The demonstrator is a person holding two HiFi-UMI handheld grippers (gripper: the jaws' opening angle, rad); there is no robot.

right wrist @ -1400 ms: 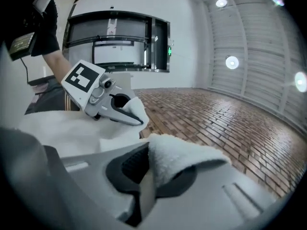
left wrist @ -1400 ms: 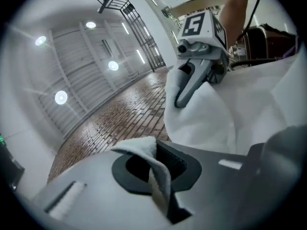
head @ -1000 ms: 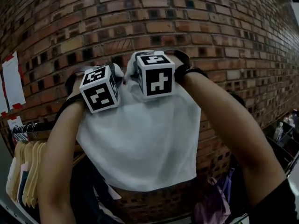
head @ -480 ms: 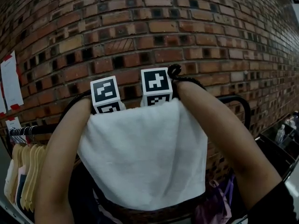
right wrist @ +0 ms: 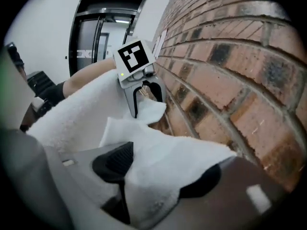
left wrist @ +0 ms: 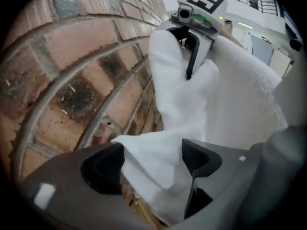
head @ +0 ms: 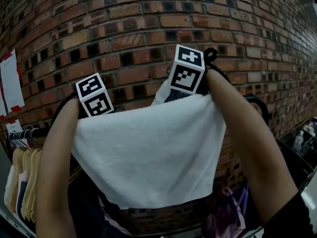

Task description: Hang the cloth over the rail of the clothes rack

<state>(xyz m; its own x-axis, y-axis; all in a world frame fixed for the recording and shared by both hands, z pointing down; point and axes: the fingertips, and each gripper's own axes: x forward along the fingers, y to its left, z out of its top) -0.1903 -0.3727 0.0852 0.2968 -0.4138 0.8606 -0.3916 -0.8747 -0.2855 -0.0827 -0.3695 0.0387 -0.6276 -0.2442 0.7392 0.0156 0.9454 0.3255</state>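
Draping in soft white folds, the cloth (head: 148,152) lies across what appears to be the rail (head: 258,107) of the clothes rack. The bar is hidden beneath the fabric, and only its dark curved end shows at the right. The larger panel hangs toward the viewer and the two upper corners fall on the far side. The material looks like light, limp towelling. Judged from these views, it will carry no shape of its own, will cling rather than slide, and cannot be damaged by a pinch. It is best taken at a corner or along the hem, where a doubled edge gives the pads something to bite. The left gripper (left wrist: 151,159) has just been opening, and its jaws stand wide apart with one loose corner lying between them, unpinched. The right gripper (right wrist: 163,169) has likewise just been opening and stands spread around the opposite corner without pressing it. Beyond the cloth, the brick wall (head: 148,33) stands close behind both tools, so little room remains on the far side and withdrawal is likely easiest upward and back toward the person. Hangers (head: 25,177) crowd the bar at the left and dark garments (head: 89,202) hang below, while the lower hem swings free.
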